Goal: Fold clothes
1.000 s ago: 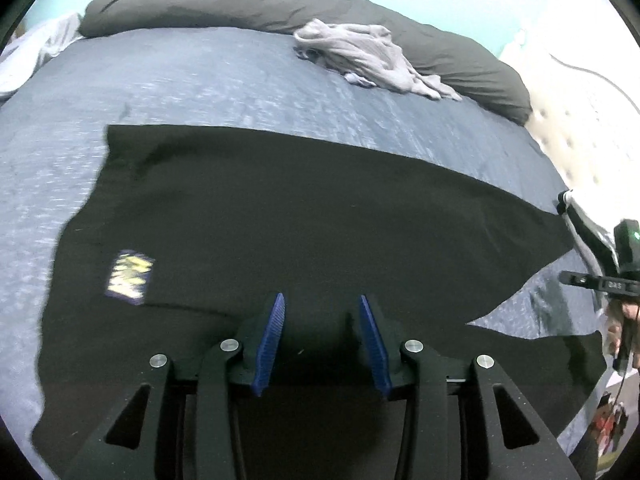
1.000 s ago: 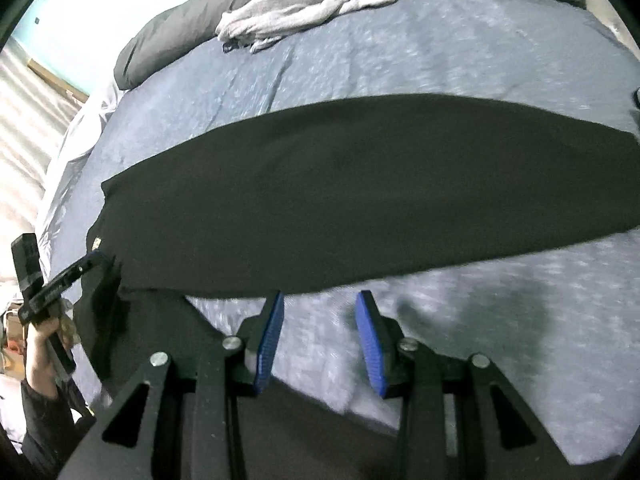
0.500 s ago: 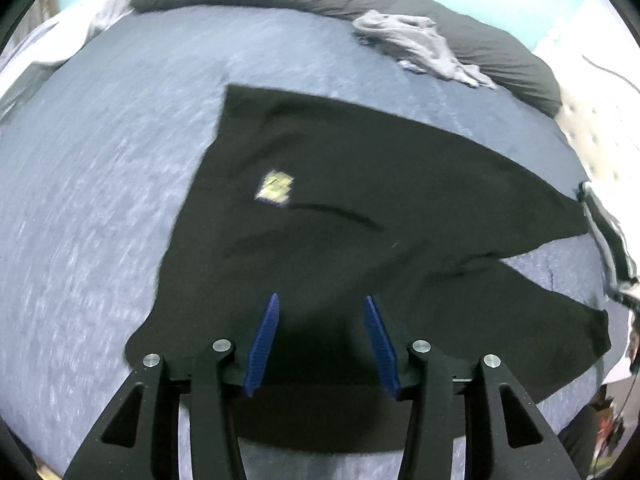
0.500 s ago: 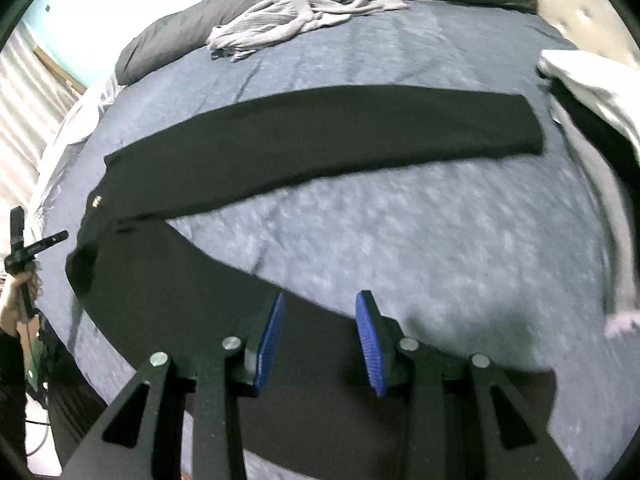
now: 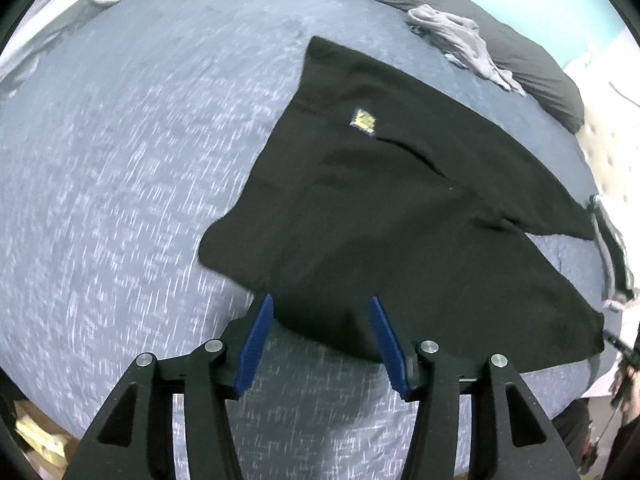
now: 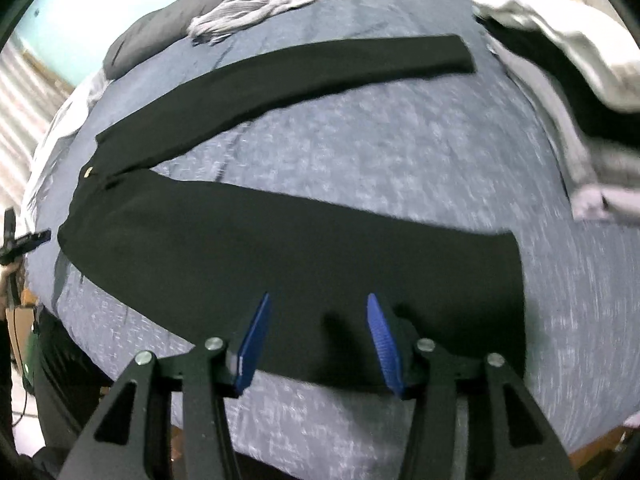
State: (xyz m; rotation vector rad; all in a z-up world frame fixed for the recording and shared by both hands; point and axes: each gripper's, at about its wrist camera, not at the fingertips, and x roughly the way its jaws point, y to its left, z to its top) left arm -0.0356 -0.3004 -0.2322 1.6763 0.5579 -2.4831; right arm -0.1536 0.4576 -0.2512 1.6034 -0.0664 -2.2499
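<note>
Black trousers [image 6: 304,256] lie spread flat on the bed [image 6: 400,152], 2 legs splayed apart, no fold made yet. Left gripper [image 5: 322,332] hangs released over the waist end, right gripper [image 6: 318,334] released over the near leg's hem. A finished pile [image 6: 560,60] sits far right; a grey garment [image 6: 256,4] waits.

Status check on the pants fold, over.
Left gripper open, empty, at the waist end. Right gripper open over the near leg. Black pants flat on the bed, legs splayed, unfolded. Nothing on them.
</note>
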